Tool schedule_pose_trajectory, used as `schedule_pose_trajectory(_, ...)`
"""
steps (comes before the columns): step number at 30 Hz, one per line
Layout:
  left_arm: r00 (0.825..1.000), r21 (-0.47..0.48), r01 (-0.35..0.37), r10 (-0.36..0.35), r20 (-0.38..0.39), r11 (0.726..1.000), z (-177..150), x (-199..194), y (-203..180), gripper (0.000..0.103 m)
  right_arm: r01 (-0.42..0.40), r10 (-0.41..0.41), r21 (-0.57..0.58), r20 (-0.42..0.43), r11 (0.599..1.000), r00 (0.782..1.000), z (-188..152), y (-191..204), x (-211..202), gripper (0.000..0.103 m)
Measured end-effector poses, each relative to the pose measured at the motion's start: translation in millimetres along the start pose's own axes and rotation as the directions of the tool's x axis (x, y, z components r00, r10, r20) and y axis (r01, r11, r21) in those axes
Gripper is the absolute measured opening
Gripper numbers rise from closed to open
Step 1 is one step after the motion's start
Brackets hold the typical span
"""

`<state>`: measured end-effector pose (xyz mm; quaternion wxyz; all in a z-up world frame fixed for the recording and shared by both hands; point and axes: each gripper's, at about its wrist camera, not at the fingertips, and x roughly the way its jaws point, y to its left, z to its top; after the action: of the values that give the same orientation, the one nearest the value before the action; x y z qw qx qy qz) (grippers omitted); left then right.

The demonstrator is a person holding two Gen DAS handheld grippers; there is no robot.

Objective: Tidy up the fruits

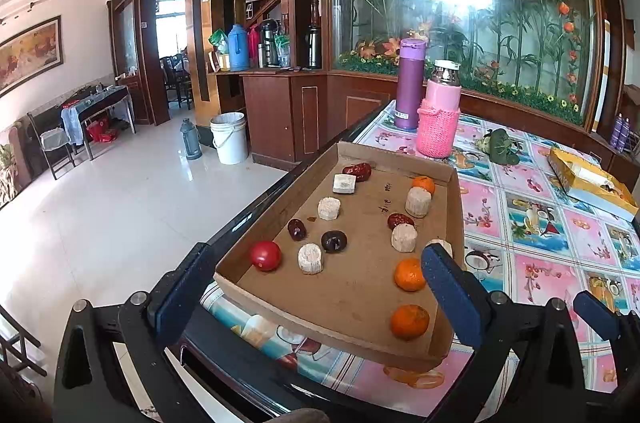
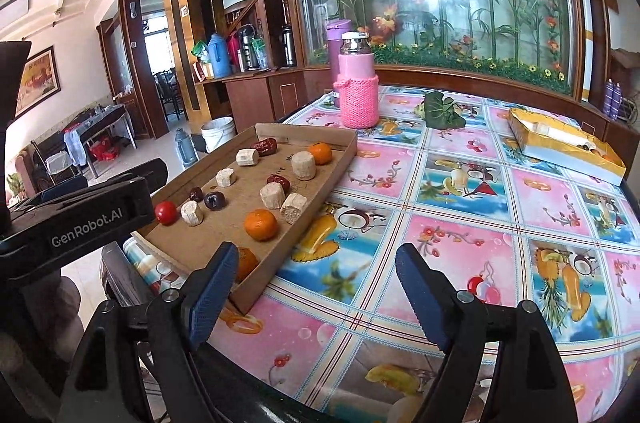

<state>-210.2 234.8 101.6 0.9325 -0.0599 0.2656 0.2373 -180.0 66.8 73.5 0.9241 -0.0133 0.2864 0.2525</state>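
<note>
Both grippers, left (image 1: 320,279) and right (image 2: 316,287), tilt downward, jaws apart, near the cardboard tray (image 1: 276,219)

Both wrist views look slightly downward from the counter's (image 2: 460,183) near edge: the left close over the cardboard tray (image 1: 280,207), the right beside it. Both share tray and pink bottle (image 2: 358,91).

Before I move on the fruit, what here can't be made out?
- Nearest orange: right wrist view, half hidden by the right gripper.
- Gold box contents: both views, too small, walls hide them.
- Cardboard tray near corner: left wrist view, overhangs the table, support unseen.
</note>
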Motion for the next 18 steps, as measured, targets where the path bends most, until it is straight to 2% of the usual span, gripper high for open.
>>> schedule_pose_trajectory(5,0.999,-0.013,0.032,-0.033,-0.038,0.999,-4.1,8.8,3.4,0.103,0.005,-0.005,-0.007,-0.018,1.0,1.0,-2.9,1.6,5.4,0.085)
schedule_pose_trajectory(14,0.997,-0.016,0.037,-0.038,-0.065,0.999,-7.2,17.8,9.1,0.103,0.006,-0.008,-0.038,-0.045,0.999,0.999,-8.9,9.9,15.0,0.086)
schedule_pose_trajectory(18,0.994,0.006,0.089,-0.088,-0.068,0.996,-0.8,14.9,11.1,0.103,-0.001,-0.001,-0.048,-0.048,0.999,0.999,-9.7,12.8,16.1,0.086)
